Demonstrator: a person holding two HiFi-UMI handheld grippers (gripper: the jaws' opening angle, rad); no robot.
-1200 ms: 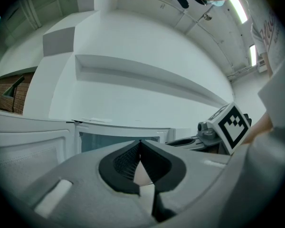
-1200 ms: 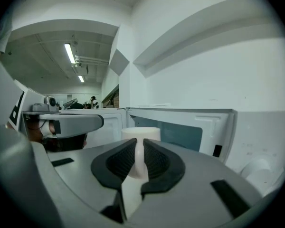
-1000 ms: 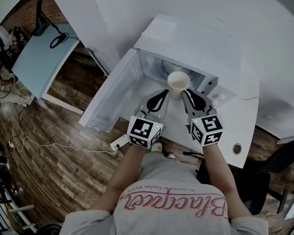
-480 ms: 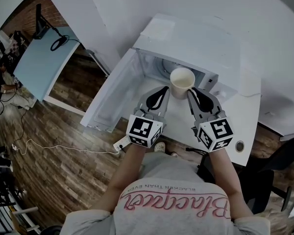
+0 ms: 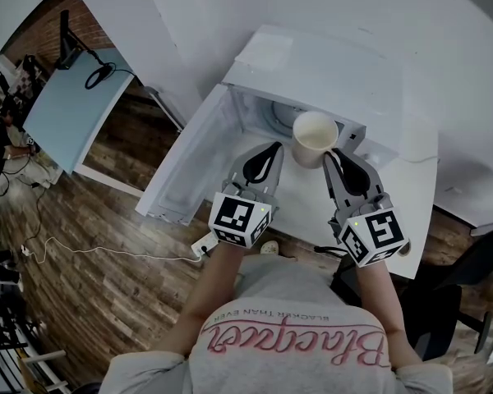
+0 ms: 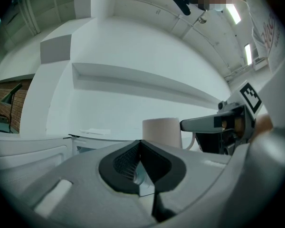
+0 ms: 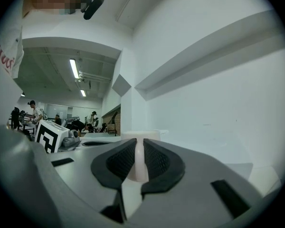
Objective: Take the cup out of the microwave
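1. Cup [image 5: 314, 138] stands upright, mouth up, at the open front of the microwave [image 5: 329, 68]. Whether its base is clear of the cavity floor cannot be told.
2. The right hand-held gripper [image 5: 335, 156] is clenched on the cup's handle. The cup sits at its far tip, a little to the left.
3. The left hand-held gripper [image 5: 271, 150] has its jaws together on nothing. It lies just left of the cup, not touching it.
4. The coming move likely turns on a straight pull toward the near side by the right arm. The door [image 5: 189, 162] hangs open at the left, out of that path.
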